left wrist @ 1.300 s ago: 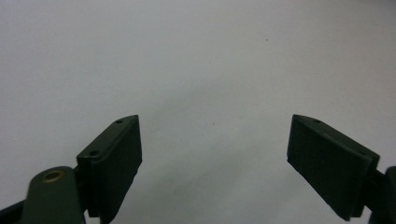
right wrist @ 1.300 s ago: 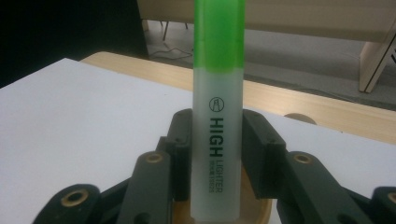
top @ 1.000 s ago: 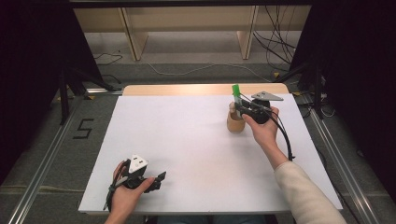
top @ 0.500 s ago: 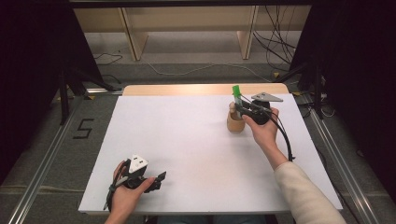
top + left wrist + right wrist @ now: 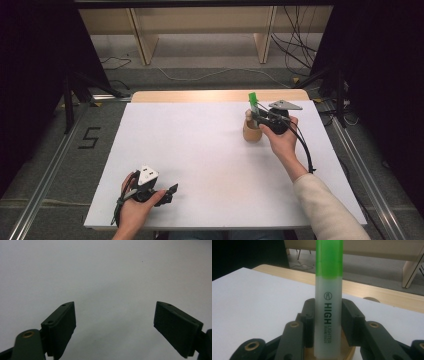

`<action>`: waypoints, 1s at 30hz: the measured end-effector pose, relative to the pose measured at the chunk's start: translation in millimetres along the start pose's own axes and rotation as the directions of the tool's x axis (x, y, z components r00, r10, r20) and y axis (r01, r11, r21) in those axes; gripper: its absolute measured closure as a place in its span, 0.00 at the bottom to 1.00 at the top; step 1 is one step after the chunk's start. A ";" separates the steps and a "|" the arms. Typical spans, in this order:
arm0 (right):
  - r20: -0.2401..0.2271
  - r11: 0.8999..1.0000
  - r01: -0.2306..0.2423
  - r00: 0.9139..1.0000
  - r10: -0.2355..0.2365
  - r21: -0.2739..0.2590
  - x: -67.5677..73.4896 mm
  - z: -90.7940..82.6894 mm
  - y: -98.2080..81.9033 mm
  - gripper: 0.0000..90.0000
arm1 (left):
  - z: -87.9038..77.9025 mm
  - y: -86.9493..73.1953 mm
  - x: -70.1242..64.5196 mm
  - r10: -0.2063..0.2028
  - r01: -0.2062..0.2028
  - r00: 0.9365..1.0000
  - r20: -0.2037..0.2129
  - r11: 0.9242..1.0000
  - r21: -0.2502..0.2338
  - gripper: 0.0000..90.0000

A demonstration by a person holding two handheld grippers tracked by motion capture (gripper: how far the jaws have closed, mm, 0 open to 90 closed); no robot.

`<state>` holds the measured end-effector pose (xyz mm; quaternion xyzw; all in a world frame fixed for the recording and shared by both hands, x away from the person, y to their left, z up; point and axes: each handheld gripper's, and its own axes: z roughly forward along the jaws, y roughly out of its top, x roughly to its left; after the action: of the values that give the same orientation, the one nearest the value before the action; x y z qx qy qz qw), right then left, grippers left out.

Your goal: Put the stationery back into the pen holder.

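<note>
Highlighter (image 5: 328,297) standing upright, green cap up, in a wooden holder (image 5: 251,133) at the bench's two o'clock.
Right gripper (image 5: 328,322) is clamping its fingers on the pen's pale barrel; left gripper (image 5: 115,322), fingers spread apart, is resting at seven o'clock on the white bench (image 5: 200,150). Wooden shelving (image 5: 200,20) and cables are lying beyond at twelve.

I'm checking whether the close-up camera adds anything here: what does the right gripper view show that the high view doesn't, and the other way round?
Right gripper view alone: the black print on the highlighter, and the right tongs shut on its pale barrel, whose lower end sits over a round wooden holder.

High view alone: the left tongs near the table's front edge, both hands, the floor and cables beyond.

Both: the upright green-capped highlighter, the holder, the white table.
</note>
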<state>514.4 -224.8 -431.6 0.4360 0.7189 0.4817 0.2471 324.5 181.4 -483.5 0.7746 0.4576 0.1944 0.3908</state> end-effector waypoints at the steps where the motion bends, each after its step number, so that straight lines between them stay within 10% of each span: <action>1: -0.001 1.000 0.000 1.000 0.000 -0.001 -0.2 0.1 -0.2 0.74 | 0.2 -0.1 -0.1 -0.001 0.001 1.000 -0.001 1.000 -0.003 0.20; 30: 0.000 1.000 0.014 1.000 -0.014 0.019 0.5 2.4 -6.0 0.74 | 0.2 0.1 -0.3 0.001 -0.001 1.000 -0.001 1.000 -0.003 0.20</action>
<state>513.7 -224.1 -438.0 0.4335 0.7264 0.4731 0.2463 324.6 181.0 -483.6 0.7743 0.4571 0.1955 0.3916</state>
